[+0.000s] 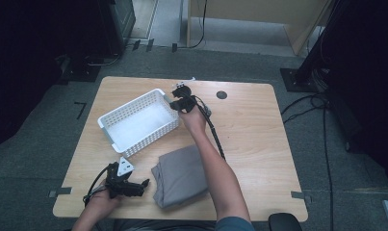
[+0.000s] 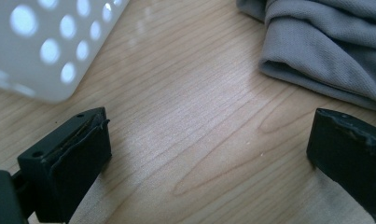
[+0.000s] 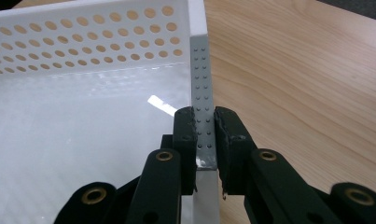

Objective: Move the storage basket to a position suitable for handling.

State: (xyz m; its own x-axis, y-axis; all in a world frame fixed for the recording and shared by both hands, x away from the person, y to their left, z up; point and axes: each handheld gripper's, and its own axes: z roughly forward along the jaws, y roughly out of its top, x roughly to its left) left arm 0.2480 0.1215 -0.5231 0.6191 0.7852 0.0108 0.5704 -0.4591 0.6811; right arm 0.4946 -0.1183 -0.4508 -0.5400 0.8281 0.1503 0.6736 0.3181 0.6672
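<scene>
Gripping the white perforated basket [image 1: 138, 122] by its rim, your right gripper [image 1: 180, 103] is reaching across the wooden table [image 1: 249, 130] to the basket's far right corner. In the right gripper view your right gripper [image 3: 205, 135] is clenching its jaws on the thin end wall of the basket [image 3: 83, 56], one jaw pressing on the inside face and the other on the outside, with the wall standing upright between them. The basket is sitting on the table's left half, turned at a slant, and its floor is showing bare white.

Your left gripper [image 1: 134, 185] is resting low near the front left edge of the table, close to you, and it is pointing toward the folded grey cloth [image 1: 182, 175] lying just beside it. In the left gripper view your left gripper [image 2: 209, 144] is holding its jaws wide apart, released, with bare wood between them. The grey cloth [image 2: 325, 42] is lying just beyond the right jaw, apart from it, and a corner of the basket [image 2: 45, 42] is showing beyond the left jaw. The cloth is sitting in front of the basket, near it but not touching.
</scene>
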